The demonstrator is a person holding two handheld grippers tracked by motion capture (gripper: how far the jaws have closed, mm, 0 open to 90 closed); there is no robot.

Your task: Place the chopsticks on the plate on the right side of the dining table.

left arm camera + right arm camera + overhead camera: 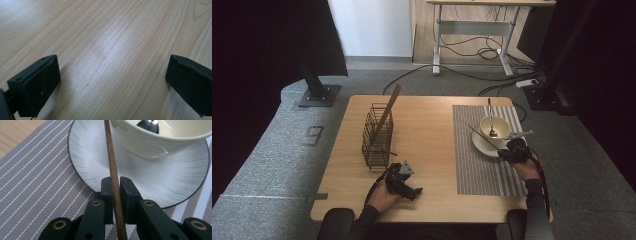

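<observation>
The wooden table (427, 150) carried a striped grey placemat (477, 160) on its right half and a black wire basket (377, 136) left of centre, with one brown chopstick (388, 111) standing tilted in the basket. At the far right of the placemat sat a white plate (100, 167), and on it a cream bowl (495, 126) with a metal spoon (491, 120) resting inside. The right gripper (115, 185) hovered low at the near edge of the plate, its jaws pinched narrow on a second chopstick (111, 157); that stick ran from between the pads out over the plate, passing just left of the bowl. The left gripper (404, 181) lay near the front of the table, right of the basket's near end, its jaws spread wide over bare wood with nothing between them.
</observation>
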